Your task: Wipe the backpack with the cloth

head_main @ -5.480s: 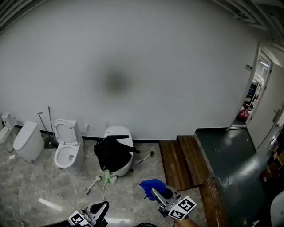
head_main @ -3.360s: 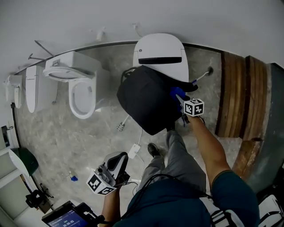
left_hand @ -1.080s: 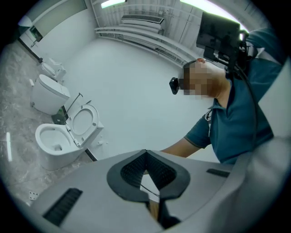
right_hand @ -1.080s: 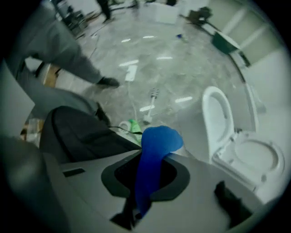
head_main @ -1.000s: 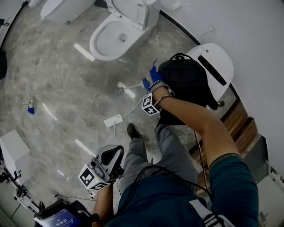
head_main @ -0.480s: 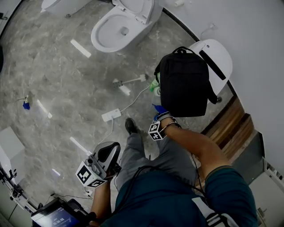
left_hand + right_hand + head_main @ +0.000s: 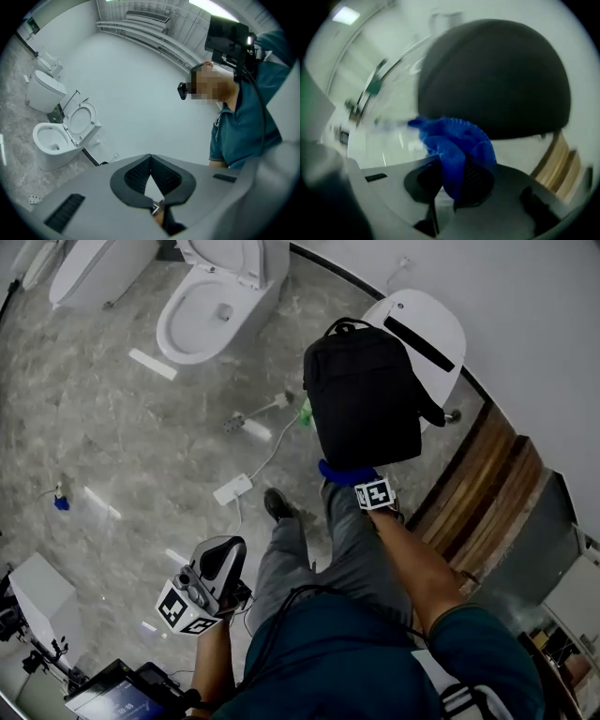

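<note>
Black backpack [image 7: 366,395] lies flat on top of a white toilet with closed lid [image 7: 427,324], far right of centre, against the wall. Handle loop at its far end, one strap hanging off the right side.

Right gripper [image 7: 454,180] is clamped on a blue cloth [image 7: 457,143]; the cloth is bunched between the jaws and bulges out past them. In the head view the cloth [image 7: 342,471] touches the near edge of the backpack, with the right gripper just behind it and the person's arm reaching out.

Left gripper [image 7: 150,161] has its jaws together at the tips, nothing between them. It is held low at near left, well apart from the backpack, pointing up toward the wall.

Open toilet [image 7: 211,310] sits left of the backpack, with another toilet [image 7: 89,273] at far left. On the grey floor: a brush [image 7: 248,418], a green bottle [image 7: 305,412] just beside the backpack's left edge, and a white box with a cord [image 7: 232,489]. Wooden boards [image 7: 487,502] run along the right.
</note>
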A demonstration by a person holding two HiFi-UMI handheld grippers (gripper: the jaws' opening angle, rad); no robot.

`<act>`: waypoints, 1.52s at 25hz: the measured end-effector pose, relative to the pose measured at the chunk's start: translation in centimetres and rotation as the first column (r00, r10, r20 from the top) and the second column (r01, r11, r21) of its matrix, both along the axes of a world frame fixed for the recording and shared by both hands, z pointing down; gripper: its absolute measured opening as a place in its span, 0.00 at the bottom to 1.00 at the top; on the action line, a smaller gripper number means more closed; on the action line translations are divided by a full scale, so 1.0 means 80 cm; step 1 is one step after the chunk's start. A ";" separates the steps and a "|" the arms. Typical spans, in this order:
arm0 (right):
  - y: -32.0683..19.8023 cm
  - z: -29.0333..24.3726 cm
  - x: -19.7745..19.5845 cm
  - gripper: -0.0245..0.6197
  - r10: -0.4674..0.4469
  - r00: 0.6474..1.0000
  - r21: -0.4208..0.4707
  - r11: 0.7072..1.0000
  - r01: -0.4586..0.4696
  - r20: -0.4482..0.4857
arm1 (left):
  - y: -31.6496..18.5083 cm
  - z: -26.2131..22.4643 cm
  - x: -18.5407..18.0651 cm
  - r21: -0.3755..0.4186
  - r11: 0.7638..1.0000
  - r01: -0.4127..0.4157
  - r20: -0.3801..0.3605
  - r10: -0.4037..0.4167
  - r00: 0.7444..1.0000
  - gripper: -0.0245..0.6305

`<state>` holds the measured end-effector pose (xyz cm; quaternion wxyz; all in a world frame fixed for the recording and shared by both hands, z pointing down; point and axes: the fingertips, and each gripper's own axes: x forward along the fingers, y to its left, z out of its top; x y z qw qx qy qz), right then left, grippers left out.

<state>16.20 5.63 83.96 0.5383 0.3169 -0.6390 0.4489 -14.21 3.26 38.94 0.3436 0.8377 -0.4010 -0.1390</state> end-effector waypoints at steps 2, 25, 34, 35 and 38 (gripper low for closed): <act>-0.029 0.004 0.062 0.10 0.466 0.882 0.049 0.881 -0.470 0.074 | -0.005 0.001 0.011 -0.006 0.999 -0.032 0.004 0.032 0.999 0.04; -0.069 -0.005 0.104 0.10 0.627 0.752 0.073 0.756 -0.650 0.201 | -0.055 0.005 0.078 -0.013 0.988 -0.155 0.014 0.156 0.988 0.04; -0.163 -0.077 0.201 0.10 0.530 0.816 0.393 0.716 -0.577 0.231 | -0.056 0.004 0.073 -0.007 0.990 -0.141 0.002 0.141 0.990 0.04; -0.168 -0.083 0.179 0.10 0.461 0.860 0.427 0.748 -0.508 0.218 | -0.055 0.005 0.072 -0.008 0.991 -0.136 0.002 0.136 0.991 0.04; -0.177 -0.109 0.086 0.10 0.188 0.955 0.505 0.816 -0.282 0.229 | -0.058 0.006 0.069 -0.008 0.992 -0.126 -0.002 0.126 0.992 0.04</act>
